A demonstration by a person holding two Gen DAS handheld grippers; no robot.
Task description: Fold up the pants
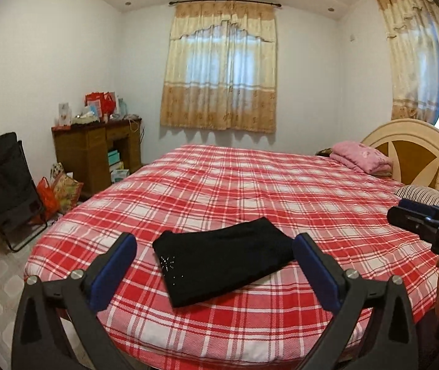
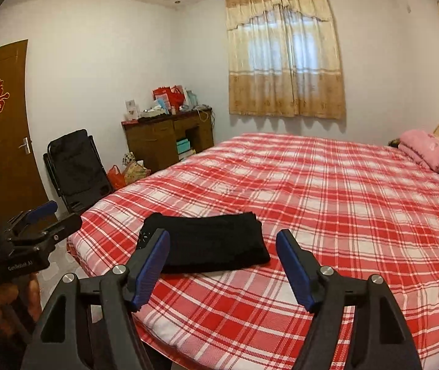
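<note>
Black folded pants (image 1: 224, 257) beyond open left gripper (image 1: 215, 257)

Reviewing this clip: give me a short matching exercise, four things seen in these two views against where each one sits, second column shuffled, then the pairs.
Things:
1. black pants
2. pink blanket
3. black folding chair
4. wooden desk

Places:
A. on the floor between the door and the desk
B. folded flat near the bed's near edge, no tongs on it
C. against the far wall, left of the curtained window
D. by the headboard, at the bed's far right

Pairs: 1-B, 2-D, 3-A, 4-C
</note>
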